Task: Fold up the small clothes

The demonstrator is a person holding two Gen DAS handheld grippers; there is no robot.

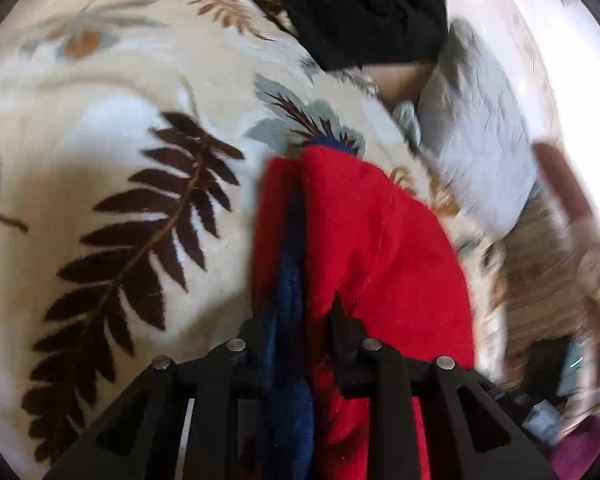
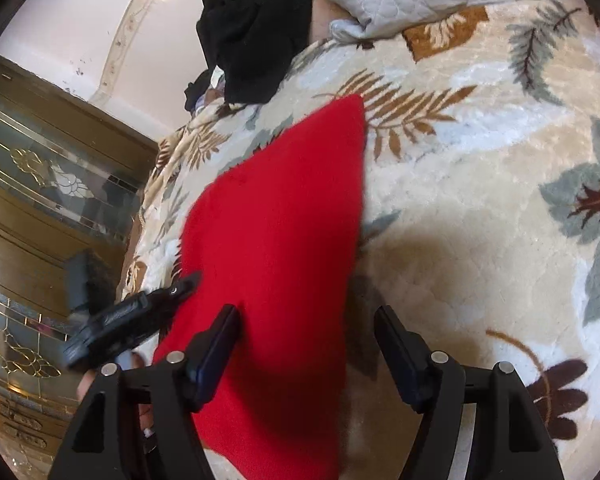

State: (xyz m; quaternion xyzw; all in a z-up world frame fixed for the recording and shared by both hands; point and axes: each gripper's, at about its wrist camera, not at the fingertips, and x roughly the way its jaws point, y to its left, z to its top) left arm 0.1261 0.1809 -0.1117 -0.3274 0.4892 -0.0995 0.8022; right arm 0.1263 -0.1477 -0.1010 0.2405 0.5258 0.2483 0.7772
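Left wrist view: my left gripper (image 1: 300, 332) is clamped on the red garment's (image 1: 364, 248) blue-trimmed edge, cloth running up-frame over the blanket (image 1: 112, 120). My right gripper (image 2: 306, 340) gapes wide, the garment's long axis passing between its fingers, so it's nearer the free edge.

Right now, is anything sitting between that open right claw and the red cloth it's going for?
Nothing visible is. The right gripper, jaws open, is already over the red garment, which lies on the leaf-patterned blanket. The black clothing lies well beyond it. The left gripper already clamps the garment's edge.
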